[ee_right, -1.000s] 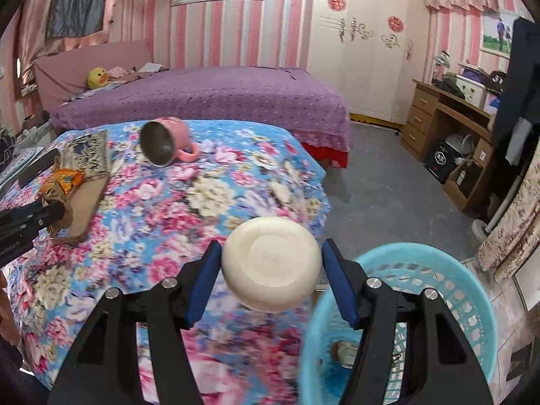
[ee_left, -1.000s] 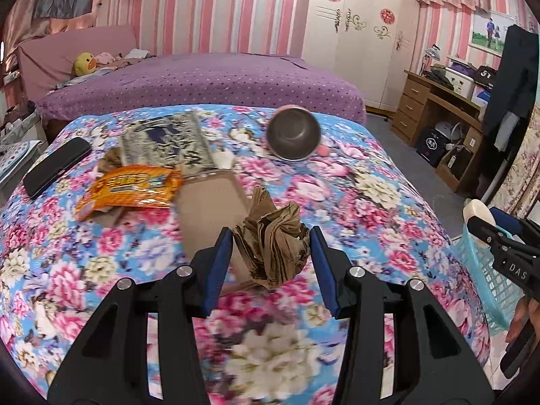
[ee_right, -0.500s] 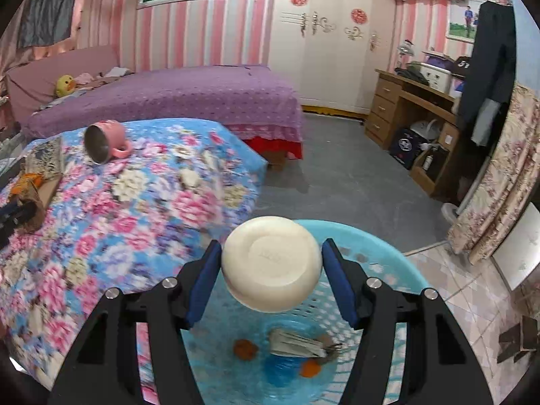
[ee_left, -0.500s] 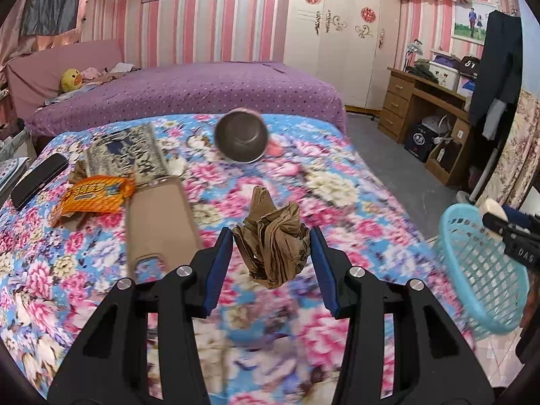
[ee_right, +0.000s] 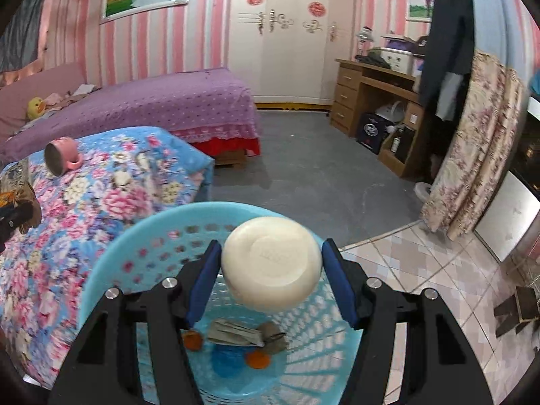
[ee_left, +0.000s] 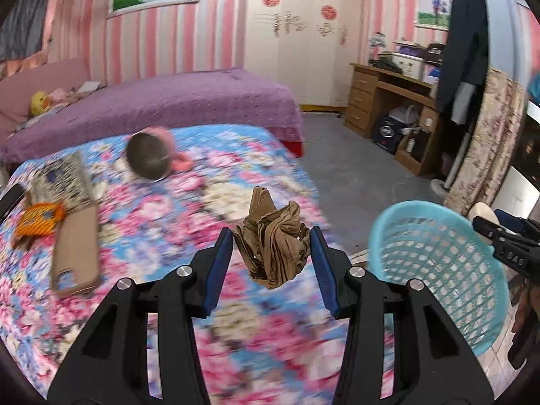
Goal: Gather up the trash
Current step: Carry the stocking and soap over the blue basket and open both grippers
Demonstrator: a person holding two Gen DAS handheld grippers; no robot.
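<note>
Left wrist view: left tongs [ee_left: 271,253] clamped on a crumpled brown paper wad [ee_left: 273,246], held above the blue-and-pink floral bedspread [ee_left: 202,202]; round turquoise plastic mesh basket [ee_left: 438,270] off to the right, beside the bed edge. Pink mug with steel inside [ee_left: 150,160] lies tipped on the bedspread. Right wrist view: right tongs [ee_right: 270,270] gripping a cream round bowl-like container [ee_right: 271,263] directly over the basket [ee_right: 141,236]; scraps lie at its bottom.
</note>
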